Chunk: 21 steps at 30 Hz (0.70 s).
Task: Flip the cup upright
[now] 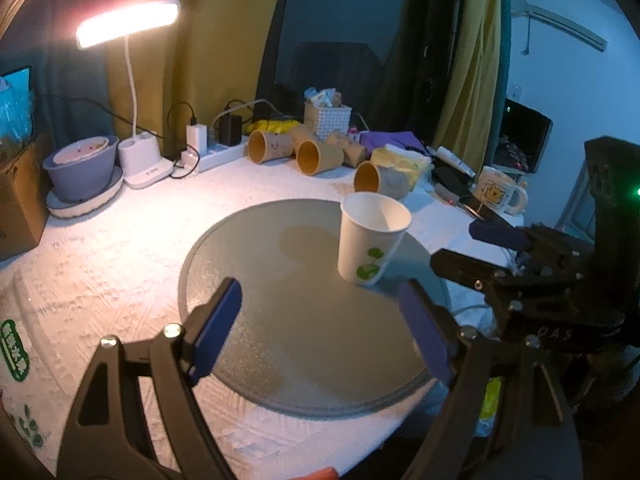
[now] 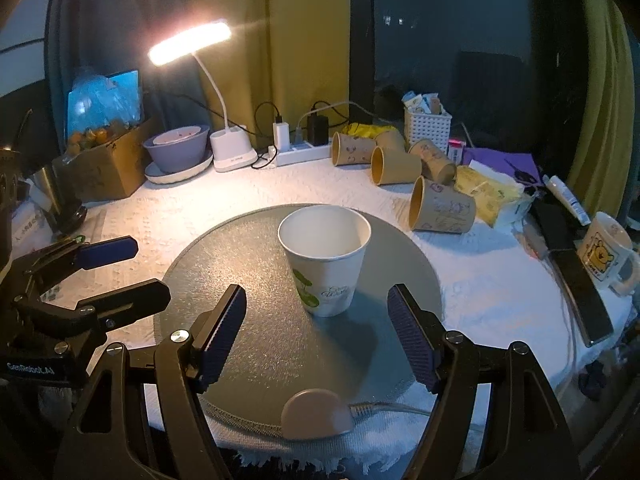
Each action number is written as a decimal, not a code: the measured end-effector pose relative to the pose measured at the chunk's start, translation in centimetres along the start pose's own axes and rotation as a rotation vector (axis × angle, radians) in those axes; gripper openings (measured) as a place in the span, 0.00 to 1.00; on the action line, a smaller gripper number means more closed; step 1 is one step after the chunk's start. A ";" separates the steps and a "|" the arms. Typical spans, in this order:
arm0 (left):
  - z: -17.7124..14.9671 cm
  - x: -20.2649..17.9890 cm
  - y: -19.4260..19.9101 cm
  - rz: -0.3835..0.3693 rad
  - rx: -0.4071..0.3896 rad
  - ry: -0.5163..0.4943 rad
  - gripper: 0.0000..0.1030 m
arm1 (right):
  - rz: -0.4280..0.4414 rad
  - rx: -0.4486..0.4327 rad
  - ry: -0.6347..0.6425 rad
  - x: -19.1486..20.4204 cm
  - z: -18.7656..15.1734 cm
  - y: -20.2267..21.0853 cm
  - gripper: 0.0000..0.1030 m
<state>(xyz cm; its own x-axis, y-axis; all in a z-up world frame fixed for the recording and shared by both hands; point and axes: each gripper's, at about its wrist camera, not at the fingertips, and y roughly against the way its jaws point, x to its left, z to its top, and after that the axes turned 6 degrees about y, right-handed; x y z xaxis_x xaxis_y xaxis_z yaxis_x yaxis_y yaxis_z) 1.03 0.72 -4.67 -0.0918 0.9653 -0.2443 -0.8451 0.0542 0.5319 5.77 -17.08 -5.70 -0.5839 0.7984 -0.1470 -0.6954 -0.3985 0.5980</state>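
Observation:
A white paper cup (image 2: 326, 258) with a green print stands upright, mouth up, on a round grey mat (image 2: 256, 344). It also shows in the left wrist view (image 1: 372, 236) on the mat's (image 1: 280, 320) far right part. My right gripper (image 2: 318, 334) is open and empty, just short of the cup, fingers either side of its line. My left gripper (image 1: 320, 328) is open and empty over the mat, left of the cup. The right gripper shows at the right of the left wrist view (image 1: 464, 248); the left gripper shows at the left of the right wrist view (image 2: 124, 272).
Several brown paper cups (image 2: 440, 208) lie on their sides behind the mat. A lit desk lamp (image 2: 224, 148), a grey bowl (image 2: 176, 152), a power strip (image 2: 300, 152), a white basket (image 2: 426, 124) and a bear mug (image 2: 604, 252) ring the white cloth.

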 end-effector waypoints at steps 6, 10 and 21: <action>0.4 -0.6 1.4 0.000 -0.032 -0.014 0.81 | -0.020 -0.042 0.011 0.4 0.8 2.4 0.74; 0.8 -0.9 2.7 -0.001 -0.063 -0.021 0.82 | -0.031 -0.069 0.022 0.6 1.4 3.9 0.74; 1.7 -2.1 5.6 -0.003 -0.141 -0.050 0.83 | -0.046 -0.134 0.050 0.7 2.2 7.4 0.74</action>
<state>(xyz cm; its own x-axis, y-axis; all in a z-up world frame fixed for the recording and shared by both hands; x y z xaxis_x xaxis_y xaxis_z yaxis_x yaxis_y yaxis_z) -2.61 -0.55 0.22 -0.0662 0.9769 -0.2032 -0.9112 0.0238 0.4112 1.13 -18.45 0.30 -0.5677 0.7952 -0.2130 -0.7699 -0.4213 0.4794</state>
